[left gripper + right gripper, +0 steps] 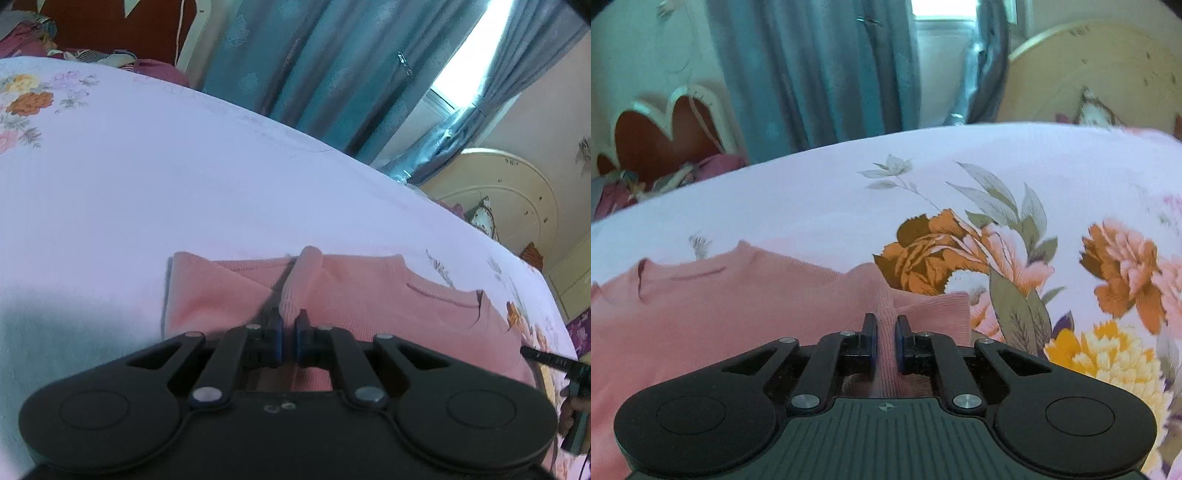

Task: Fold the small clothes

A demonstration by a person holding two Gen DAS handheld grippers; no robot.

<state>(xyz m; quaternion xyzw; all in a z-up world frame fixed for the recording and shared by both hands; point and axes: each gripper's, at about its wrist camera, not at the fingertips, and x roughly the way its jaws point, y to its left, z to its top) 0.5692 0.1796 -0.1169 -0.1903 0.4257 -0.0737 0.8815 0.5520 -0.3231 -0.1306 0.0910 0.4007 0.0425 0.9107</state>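
The left gripper has its jaws drawn nearly together, pinching a raised ridge of the pink garment between its blue pads; the cloth stands up in a narrow pleat running from the pads toward 12 o'clock, which suggests the fabric was gathered there so a single layer edge can be lifted. The right gripper is likewise closed to a slim gap with a strip of the same pink garment caught between its pads, the knit bunching upward toward 12 o'clock

Outward from the tools, the garment lies spread on the floral bedsheet. In the left wrist view it fills the band from 9 to 3 o'clock just beyond the pads, with a neckline slit toward 2 o'clock. In the right wrist view most of it sits from 8 to 11 o'clock, a folded corner ending near 1 o'clock beside the printed orange flower. The tip of the right gripper shows at 4 o'clock in the left view, so the two grips sit along one edge, well apart — a hold that reads as preparation to carry that edge over the rest in one even fold. Teal curtains hang beyond the bed
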